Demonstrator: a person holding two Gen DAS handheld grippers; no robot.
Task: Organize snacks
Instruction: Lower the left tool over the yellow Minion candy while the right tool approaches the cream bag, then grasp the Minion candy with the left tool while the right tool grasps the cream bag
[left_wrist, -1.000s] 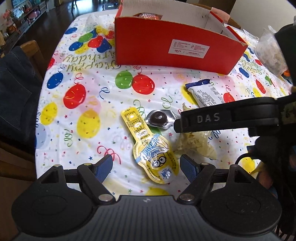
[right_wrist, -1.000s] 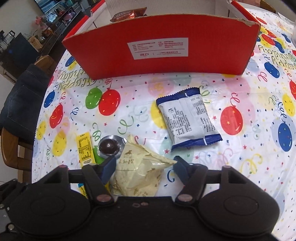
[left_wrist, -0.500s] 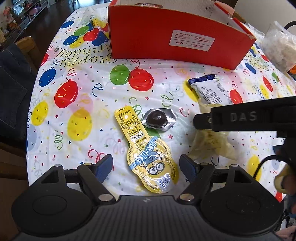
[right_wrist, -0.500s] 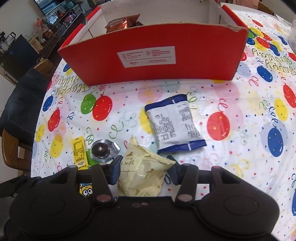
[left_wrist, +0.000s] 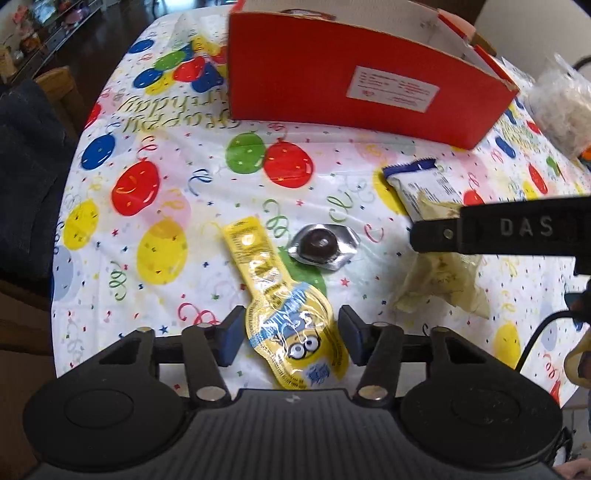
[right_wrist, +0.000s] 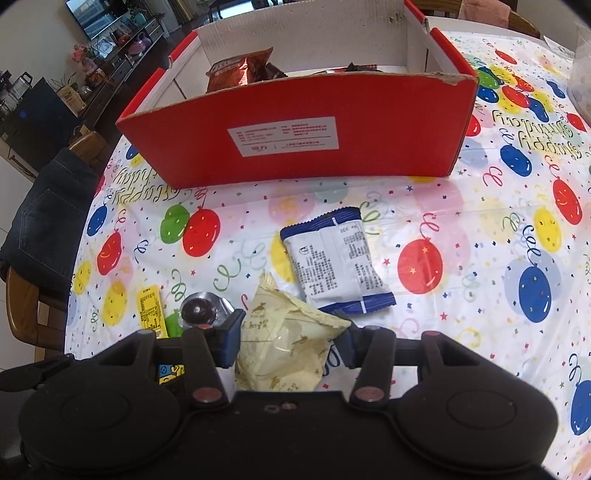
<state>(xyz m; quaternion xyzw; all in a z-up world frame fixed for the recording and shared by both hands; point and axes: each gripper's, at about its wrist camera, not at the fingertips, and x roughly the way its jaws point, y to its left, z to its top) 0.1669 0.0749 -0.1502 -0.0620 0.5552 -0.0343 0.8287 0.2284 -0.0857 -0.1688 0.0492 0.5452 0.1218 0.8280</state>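
Since before, left tongs (left_wrist: 290, 338) closing around yellow pouch (left_wrist: 291, 325); right tongs (right_wrist: 286, 338) apparently clamp cream packet (right_wrist: 288, 343).

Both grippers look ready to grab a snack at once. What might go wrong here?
The left gripper is closing around the yellow pouch; the flat, glossy pack may slip or buckle. The right gripper squeezes the cream packet, which might crush. Carrying either, an edge could catch the red box wall.

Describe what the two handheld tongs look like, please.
Both are matte black plastic. Each has two round lobes at the back, angled link arms with silver rivets, and blue pads on the fingers. Seen from the left tongs, the right tongs carry raised letters DAS on their side and trail a black cable.
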